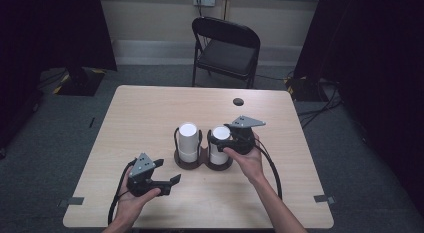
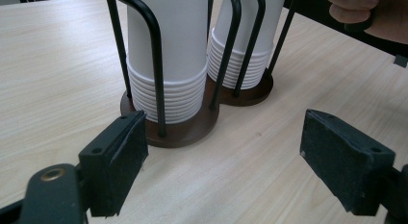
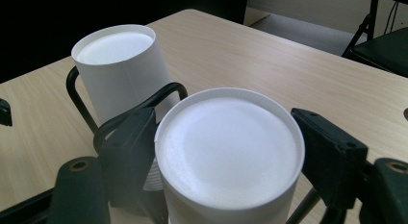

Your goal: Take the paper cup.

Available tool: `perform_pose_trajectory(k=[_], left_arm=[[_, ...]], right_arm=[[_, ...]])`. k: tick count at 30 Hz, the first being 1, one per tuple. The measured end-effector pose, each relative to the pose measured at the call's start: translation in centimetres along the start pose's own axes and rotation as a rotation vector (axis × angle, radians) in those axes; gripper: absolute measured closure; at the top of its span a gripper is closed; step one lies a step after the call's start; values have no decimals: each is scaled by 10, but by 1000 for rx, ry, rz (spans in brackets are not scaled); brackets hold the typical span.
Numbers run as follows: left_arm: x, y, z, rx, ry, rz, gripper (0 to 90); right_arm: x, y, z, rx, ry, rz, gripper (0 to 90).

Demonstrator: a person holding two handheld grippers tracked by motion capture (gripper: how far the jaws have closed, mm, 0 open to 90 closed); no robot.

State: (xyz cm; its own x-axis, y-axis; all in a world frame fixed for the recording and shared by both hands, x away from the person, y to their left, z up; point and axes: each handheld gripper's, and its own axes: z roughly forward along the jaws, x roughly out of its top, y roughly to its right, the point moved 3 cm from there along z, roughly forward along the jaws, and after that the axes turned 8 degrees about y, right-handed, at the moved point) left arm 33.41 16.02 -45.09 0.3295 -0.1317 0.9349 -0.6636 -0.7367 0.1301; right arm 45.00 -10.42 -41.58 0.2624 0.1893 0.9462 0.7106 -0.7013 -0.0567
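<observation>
Two stacks of white cups sit mid-table in a wire holder (image 1: 189, 160), their lower rims partly hidden by its bars. Right gripper (image 3: 223, 152) straddles the right stack (image 3: 228, 156), jaws at its sides; contact is unclear. Left gripper (image 2: 223, 159) rests low, jaws wide, aimed at the left stack (image 2: 166, 56).

Lab: black curtains (image 1: 55, 28), cables (image 1: 320, 105)

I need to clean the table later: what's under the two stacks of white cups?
A dark round wooden base with black wire uprights holds each cup stack. The wood directly beneath is covered.
</observation>
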Motion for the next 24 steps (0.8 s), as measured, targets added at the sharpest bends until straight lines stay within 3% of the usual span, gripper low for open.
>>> perform_pose_trajectory(k=[10,24], left_arm=[[-1,0,1,-10,-10,0,178],[-1,0,1,-23,-16,-16,177]], right_arm=[[-4,-1,4,-25,-23,-23,313],[-1,0,2,-31,4,-2,320]])
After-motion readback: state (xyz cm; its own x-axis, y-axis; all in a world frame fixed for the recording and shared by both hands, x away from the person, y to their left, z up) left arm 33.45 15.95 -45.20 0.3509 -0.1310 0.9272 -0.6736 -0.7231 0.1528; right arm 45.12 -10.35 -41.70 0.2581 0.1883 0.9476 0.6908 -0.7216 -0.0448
